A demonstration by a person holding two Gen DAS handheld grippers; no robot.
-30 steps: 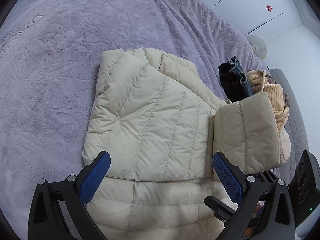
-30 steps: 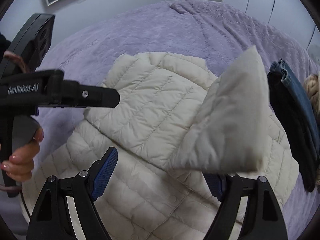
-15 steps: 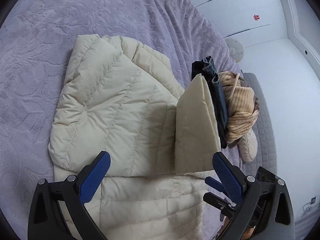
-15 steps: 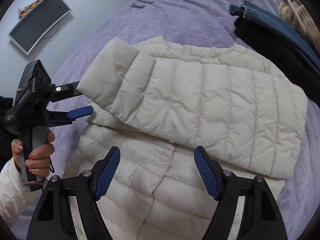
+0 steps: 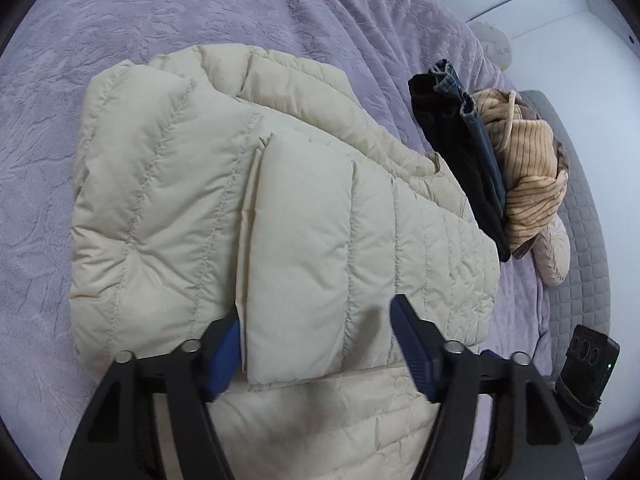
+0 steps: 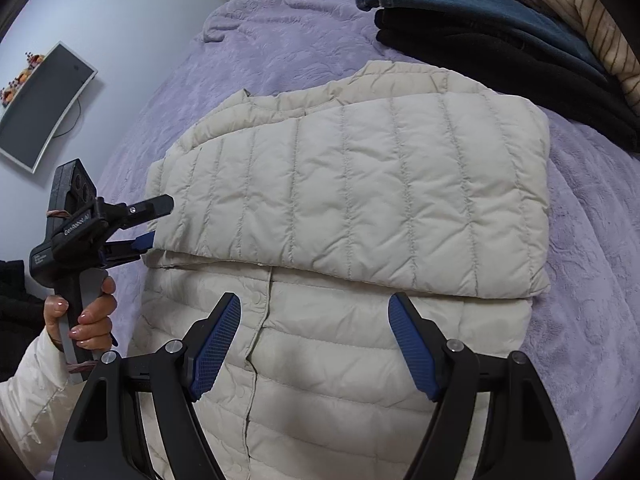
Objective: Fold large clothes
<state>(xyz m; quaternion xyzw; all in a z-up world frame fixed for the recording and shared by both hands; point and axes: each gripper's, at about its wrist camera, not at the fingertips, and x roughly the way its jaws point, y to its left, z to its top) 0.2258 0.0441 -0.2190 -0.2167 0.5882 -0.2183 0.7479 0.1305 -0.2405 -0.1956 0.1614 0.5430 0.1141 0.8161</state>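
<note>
Cream puffer jacket [image 6: 348, 208] lies flat on the purple bed [image 6: 280, 40], both sleeves folded across the chest. Our left claw [image 5: 316, 344] is closing with the sleeve cuff [image 5: 296, 280] between its jaws; we can't confirm the pads are pressing on it. Our right claw [image 6: 316, 344] hangs open above the jacket's lower body, holding nothing. Folded clothes [image 6: 500, 40] are stacked just beside the jacket's shoulder.
</note>
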